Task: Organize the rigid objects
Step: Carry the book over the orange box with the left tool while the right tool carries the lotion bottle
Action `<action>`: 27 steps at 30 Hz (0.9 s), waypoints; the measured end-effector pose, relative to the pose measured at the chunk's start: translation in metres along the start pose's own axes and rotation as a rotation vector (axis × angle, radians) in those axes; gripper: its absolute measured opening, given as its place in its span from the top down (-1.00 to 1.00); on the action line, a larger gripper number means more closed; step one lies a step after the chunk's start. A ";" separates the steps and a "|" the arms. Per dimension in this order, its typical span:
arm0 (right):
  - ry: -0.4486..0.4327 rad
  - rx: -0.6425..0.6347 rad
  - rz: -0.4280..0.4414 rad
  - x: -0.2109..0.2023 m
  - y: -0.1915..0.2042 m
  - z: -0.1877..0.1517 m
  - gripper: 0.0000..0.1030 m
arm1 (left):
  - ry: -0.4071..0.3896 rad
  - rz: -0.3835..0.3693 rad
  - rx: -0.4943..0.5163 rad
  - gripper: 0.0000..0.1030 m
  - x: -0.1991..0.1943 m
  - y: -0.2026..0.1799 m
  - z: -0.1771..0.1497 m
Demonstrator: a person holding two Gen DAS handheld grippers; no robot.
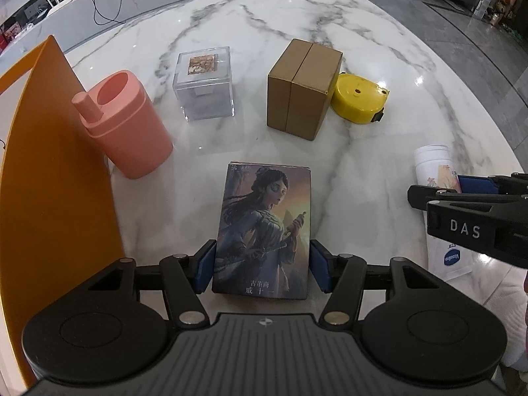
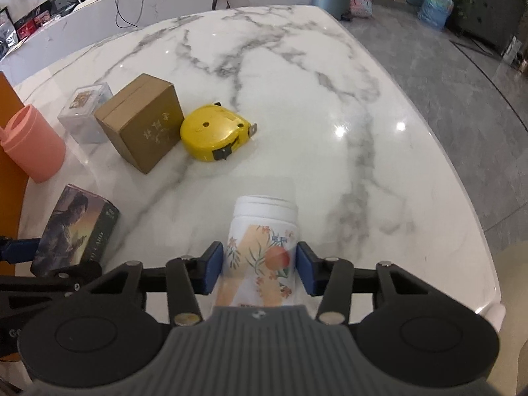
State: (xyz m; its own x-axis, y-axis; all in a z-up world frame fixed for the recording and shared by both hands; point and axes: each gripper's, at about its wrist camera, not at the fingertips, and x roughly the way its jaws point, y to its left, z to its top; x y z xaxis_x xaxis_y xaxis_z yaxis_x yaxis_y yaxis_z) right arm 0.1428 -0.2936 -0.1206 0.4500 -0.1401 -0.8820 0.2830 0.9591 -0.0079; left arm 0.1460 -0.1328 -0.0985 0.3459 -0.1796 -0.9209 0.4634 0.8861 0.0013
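My left gripper (image 1: pixel 260 265) is shut on an illustrated card box (image 1: pixel 262 227), its blue pads against both long sides, the box low over the marble table (image 1: pixel 231 19). My right gripper (image 2: pixel 259 269) is shut on a white floral bottle (image 2: pixel 262 241) with a white cap, lying along the fingers. The bottle also shows in the left wrist view (image 1: pixel 435 171), and the card box in the right wrist view (image 2: pixel 77 227). On the table stand a brown cardboard box (image 1: pixel 302 89), a yellow tape measure (image 1: pixel 358 97), a clear plastic cube (image 1: pixel 204 82) and a pink container (image 1: pixel 127 125).
An orange board (image 1: pixel 49 171) stands along the table's left edge, touching the pink container. The table's right edge (image 2: pixel 462 171) drops to a grey tiled floor. A white counter with cables runs behind the table.
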 end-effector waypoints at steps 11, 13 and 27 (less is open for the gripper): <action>-0.032 -0.003 0.073 -0.010 0.006 0.000 0.11 | -0.044 -0.040 -0.057 -0.27 -0.008 0.003 -0.004; -0.039 -0.011 0.084 -0.014 0.009 0.001 0.11 | -0.057 -0.052 -0.061 -0.27 -0.013 0.003 -0.003; -0.142 -0.012 0.150 -0.066 0.018 0.016 0.12 | -0.137 -0.087 -0.146 -0.26 -0.064 0.014 0.001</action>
State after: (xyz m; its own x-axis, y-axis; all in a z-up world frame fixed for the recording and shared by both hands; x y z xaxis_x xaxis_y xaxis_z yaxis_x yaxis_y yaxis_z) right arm 0.1315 -0.2712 -0.0555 0.6017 -0.0280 -0.7982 0.1940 0.9746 0.1121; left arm 0.1311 -0.1093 -0.0395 0.4220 -0.3058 -0.8535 0.3770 0.9153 -0.1415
